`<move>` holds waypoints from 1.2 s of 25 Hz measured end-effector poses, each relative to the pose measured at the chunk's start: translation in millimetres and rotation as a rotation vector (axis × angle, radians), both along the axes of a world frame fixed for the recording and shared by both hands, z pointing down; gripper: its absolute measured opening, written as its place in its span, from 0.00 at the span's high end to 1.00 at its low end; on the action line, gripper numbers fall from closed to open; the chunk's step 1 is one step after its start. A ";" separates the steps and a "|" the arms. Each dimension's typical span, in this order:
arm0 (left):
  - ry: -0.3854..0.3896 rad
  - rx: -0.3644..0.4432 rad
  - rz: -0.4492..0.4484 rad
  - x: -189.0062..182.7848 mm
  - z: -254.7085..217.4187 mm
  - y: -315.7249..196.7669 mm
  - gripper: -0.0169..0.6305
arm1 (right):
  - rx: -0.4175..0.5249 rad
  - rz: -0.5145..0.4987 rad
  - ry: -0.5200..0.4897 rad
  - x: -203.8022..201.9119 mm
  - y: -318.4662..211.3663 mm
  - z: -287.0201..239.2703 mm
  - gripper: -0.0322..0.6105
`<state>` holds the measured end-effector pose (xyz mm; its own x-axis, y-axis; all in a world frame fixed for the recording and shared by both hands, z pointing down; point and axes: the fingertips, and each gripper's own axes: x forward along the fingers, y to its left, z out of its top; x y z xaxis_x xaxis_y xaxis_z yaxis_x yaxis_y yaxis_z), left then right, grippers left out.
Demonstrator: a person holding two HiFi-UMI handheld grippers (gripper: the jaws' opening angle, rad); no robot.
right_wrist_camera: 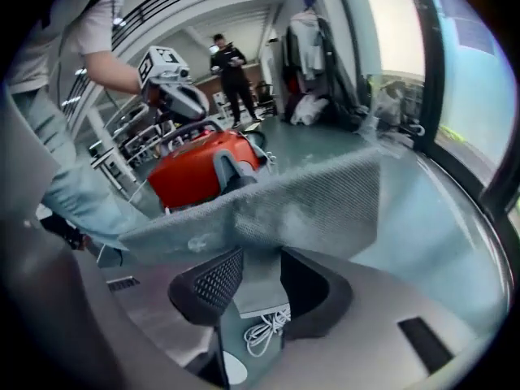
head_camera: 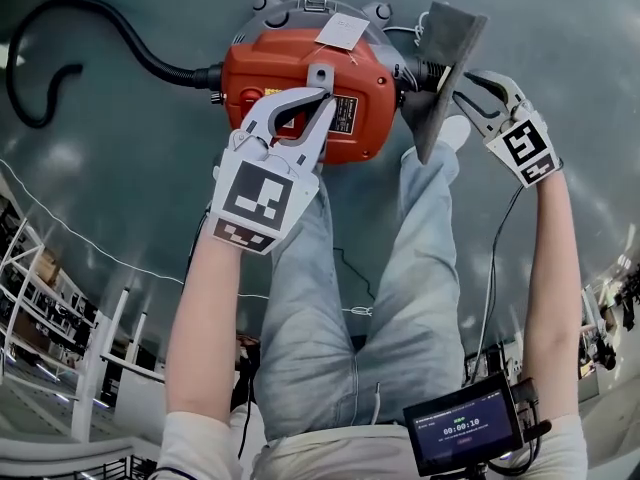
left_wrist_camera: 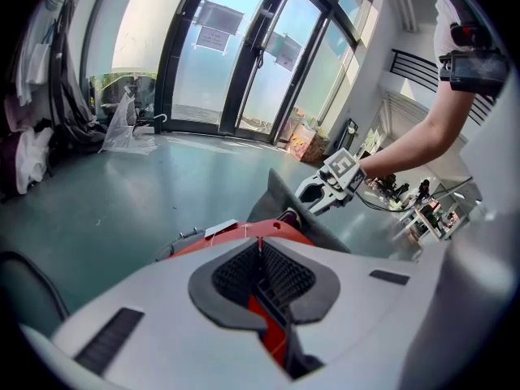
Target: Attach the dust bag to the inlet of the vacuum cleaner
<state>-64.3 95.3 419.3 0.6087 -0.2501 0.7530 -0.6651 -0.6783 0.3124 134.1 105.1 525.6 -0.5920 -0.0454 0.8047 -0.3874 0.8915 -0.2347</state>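
Right gripper view: dust bag (right_wrist_camera: 325, 197) sits inside parted right claw (right_wrist_camera: 253, 279).

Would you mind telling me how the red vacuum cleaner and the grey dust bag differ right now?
The vacuum cleaner is red and rounded; the dust bag is grey, flat fabric. The vacuum cleaner sits on the floor; the dust bag stands on edge beside it. The left gripper is shut on the vacuum cleaner's top, whereas the right gripper's jaws stand apart around the dust bag.
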 end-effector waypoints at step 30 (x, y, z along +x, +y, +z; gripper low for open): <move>0.047 -0.038 0.007 -0.7 -3.4 -1.1 0.96 | -0.026 -0.359 0.543 -12.7 15.4 45.7 0.76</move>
